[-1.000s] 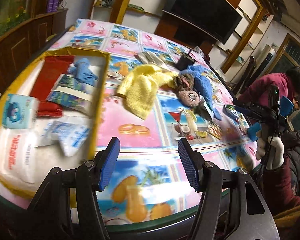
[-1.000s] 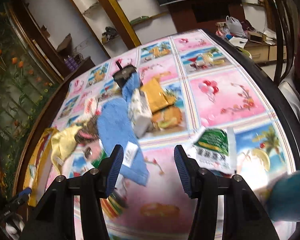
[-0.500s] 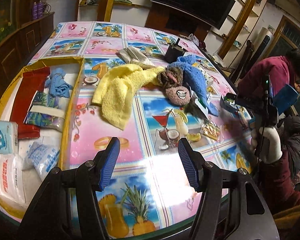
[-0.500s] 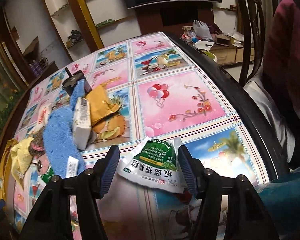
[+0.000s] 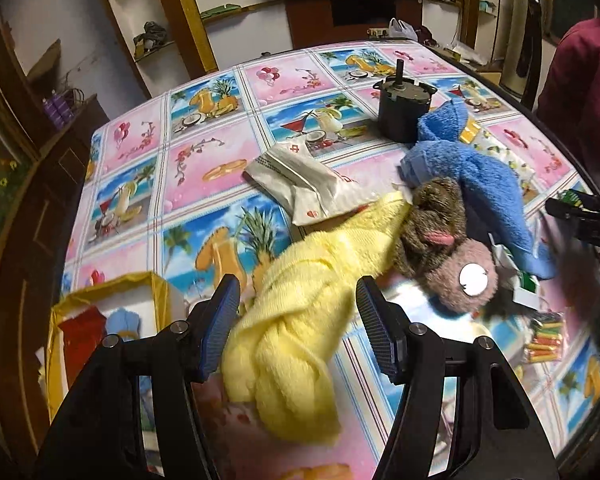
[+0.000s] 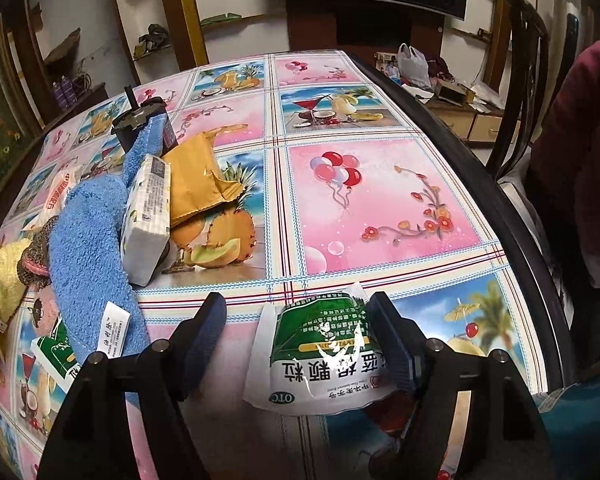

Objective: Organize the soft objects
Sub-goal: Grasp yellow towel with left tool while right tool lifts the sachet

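Left wrist view: released left claw [image 5: 296,328] is straddling the blurred yellow towel [image 5: 296,344] — its near end hidden. Right claw [image 6: 298,344] is gaping around a green sachet [image 6: 324,354], its 6 o'clock edge hidden.

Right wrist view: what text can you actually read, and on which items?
"OTC": green and white sachet between the open right gripper fingers; its large Chinese characters show upside down, small print unreadable.
Red Chinese print: white packet, too distorted to read.
Blue towel's tag: too small.
Tissue pack: too small.
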The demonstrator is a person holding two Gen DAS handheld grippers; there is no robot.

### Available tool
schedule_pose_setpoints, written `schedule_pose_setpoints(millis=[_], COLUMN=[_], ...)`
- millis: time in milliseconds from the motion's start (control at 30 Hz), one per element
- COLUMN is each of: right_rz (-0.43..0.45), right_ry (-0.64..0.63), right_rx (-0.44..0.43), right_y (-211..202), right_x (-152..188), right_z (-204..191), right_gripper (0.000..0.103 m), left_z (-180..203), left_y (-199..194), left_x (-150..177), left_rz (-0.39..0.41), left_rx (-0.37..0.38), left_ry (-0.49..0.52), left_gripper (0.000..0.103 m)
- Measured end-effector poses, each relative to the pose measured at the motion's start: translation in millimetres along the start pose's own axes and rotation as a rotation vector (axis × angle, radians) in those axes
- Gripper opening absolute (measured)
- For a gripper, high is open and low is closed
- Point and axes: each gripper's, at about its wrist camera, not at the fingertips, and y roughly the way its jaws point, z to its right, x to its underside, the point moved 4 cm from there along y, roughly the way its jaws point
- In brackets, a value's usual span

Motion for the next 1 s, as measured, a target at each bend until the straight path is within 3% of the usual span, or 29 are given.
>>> schedule_pose_setpoints(millis=[233, 300, 400, 467, 500, 633, 800, 900, 1000], right_rz=[0.005, 0.006, 0.005, 0.015, 0.019, 0.026, 0.039, 0.078, 0.093], right_ry=[0.047, 0.046, 0.026, 0.018, 0.021, 0.075, 0.109, 0.104, 0.106], right_rx=[0.030, 0.036, 0.053, 0.053, 0.039, -0.043, -0.198, -0.291, -0.327], right_y=[0, 0, 1, -2, -3, -5, -9, -22, -34], right_x=[-1, -1, 0, 1, 1, 0, -2, -5, -1], right_z=[12, 13, 11, 9, 9, 13, 6, -5, -17], right_gripper=[0.074, 0.074, 0.074, 0.056, 0.049, 0.036, 0.031, 0.031, 0.031], left_z=[13, 17, 19, 22, 24, 26, 16, 5, -19], left_y=[49, 47, 41, 31, 25, -6, -54, -84, -109], left_x=[0, -1, 1, 7, 11, 27, 47, 63, 85], left_rz=[-0.092, -0.069, -0.090, -0.070, -0.063, -0.015, 0.073, 0.130, 0.172], left_rx=[-0.026, -0.053, -0.026, -0.027, -0.014, 0.074, 0.215, 0.260, 0.290], left_ry=[0.048, 0.051, 0.008, 0.000, -0.006, -0.070, -0.206, -0.266, -0.335], left_gripper=[0.064, 0.064, 0.043, 0.042, 0.042, 0.042, 0.042, 0.042, 0.042])
